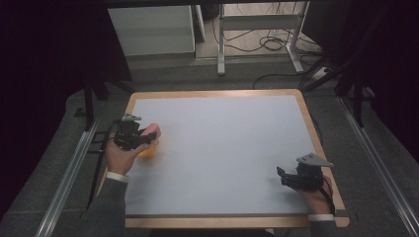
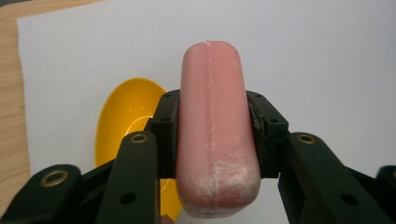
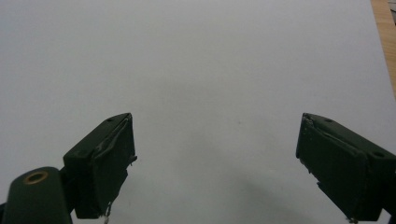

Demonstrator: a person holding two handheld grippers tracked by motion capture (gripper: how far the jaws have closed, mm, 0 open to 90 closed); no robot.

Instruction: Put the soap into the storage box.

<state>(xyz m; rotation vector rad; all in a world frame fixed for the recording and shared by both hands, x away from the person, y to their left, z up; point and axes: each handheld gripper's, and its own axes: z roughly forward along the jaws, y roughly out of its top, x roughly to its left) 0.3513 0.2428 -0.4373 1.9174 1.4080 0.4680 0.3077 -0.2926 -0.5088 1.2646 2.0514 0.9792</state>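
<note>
My left gripper (image 1: 148,136) (image 2: 212,135) is shut on a pink rounded bar (image 2: 212,126) (image 1: 152,130), clamped on both long sides and held above the white mat (image 1: 222,148). A yellow bowl (image 2: 126,116) (image 1: 148,151) sits on the mat just below and to the left of the bar in the left gripper view. My right gripper (image 1: 284,177) (image 3: 215,163) rests at the near right of the mat, open, with bare white surface between its jaws.
The mat lies on a wooden board (image 1: 316,143) with a raised edge all round. Beyond the table stand a white cabinet (image 1: 153,29) and a metal desk frame (image 1: 257,34) with cables on the floor. Metal rails (image 1: 375,158) flank the table.
</note>
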